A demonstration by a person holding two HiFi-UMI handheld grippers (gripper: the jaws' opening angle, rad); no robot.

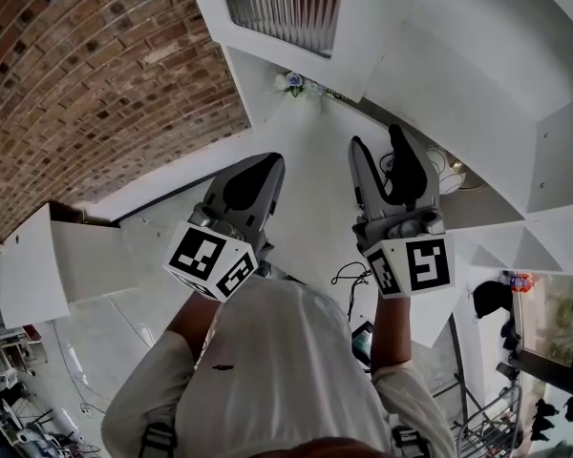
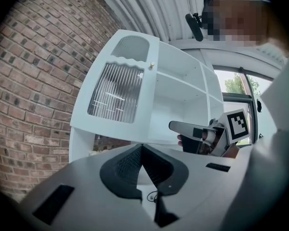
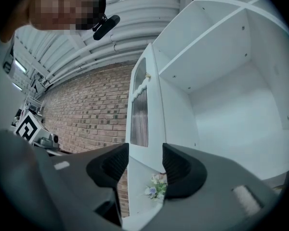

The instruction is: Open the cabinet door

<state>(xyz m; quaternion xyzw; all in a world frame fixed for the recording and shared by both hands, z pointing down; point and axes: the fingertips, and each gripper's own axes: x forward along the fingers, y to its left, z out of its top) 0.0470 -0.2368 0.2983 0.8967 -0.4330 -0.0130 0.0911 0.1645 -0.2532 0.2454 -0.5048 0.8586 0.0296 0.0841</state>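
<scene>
brick wall [image 2: 33, 81] alongside, cabinet door [image 2: 120, 88] swung wide

right gripper [image 3: 145, 154] jaws stand apart, empty, facing the door's edge; left gripper [image 2: 142, 148] jaws meet on nothing. opening looks done; what's left is likely drawing both clear.

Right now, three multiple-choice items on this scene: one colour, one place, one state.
1. Colour of the cabinet?
A. white
B. brown
C. black
2. Where are the flowers relative to the door?
A. above it
B. just below it
C. halfway up it
3. State of the door?
A. shut
B. swung open
C. removed

1 A: every panel is white.
2 B: the right gripper view shows them under its lower edge.
3 B: it stands out from the cabinet, leaving the inside in view.
</scene>
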